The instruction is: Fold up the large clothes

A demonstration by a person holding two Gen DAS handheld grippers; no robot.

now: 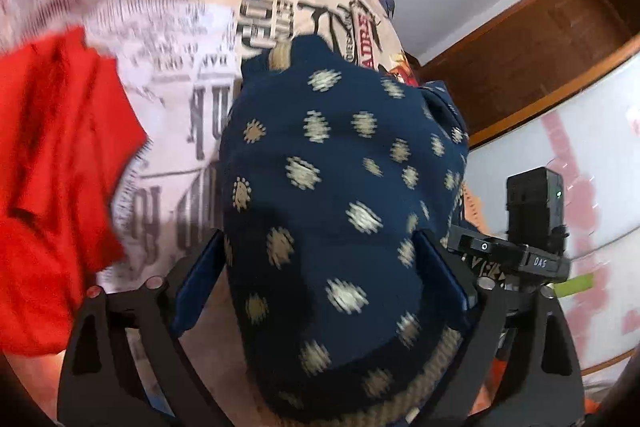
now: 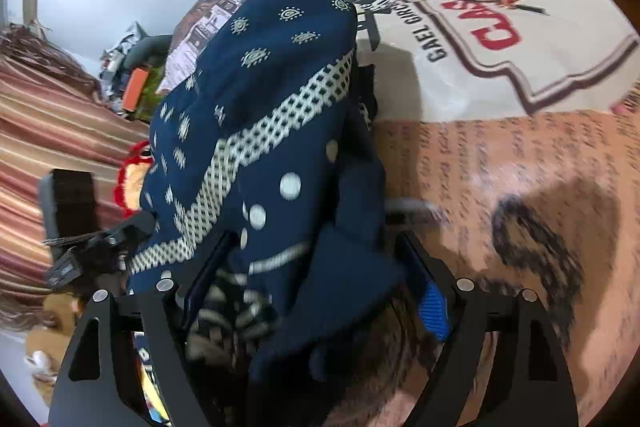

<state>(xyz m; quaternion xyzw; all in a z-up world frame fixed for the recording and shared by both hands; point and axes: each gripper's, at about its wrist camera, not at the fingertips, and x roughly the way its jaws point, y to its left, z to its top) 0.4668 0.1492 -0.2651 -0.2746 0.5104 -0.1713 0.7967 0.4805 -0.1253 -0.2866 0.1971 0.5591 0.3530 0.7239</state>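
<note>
The navy cloth (image 1: pixel 336 211), dotted and banded in cream, is bunched between both grippers and held up over a printed bedsheet (image 2: pixel 500 75). In the left wrist view the left gripper (image 1: pixel 320 275) has its two fingers spread about halfway, and the cloth bulges thickly between and over them; the fabric seems pinched there, though the contact itself is hidden. In the right wrist view the right gripper (image 2: pixel 312 267) likewise stands half open with folds of the same cloth (image 2: pixel 256 115) piled between its fingers, draping away toward 11 o'clock.

The cloth looks soft, limp and fairly light: it slumps into rounded folds and keeps no shape of its own. It will probably sag and slip wherever it is unsupported, so a fold likely needs it spread flat first. The checked border band (image 2: pixel 256 143) looks like an edge, and a corner along it would be the best place to take hold.

A red garment (image 1: pixel 56 163) lies at 9 o'clock in the left view, just beside the navy cloth.
</note>
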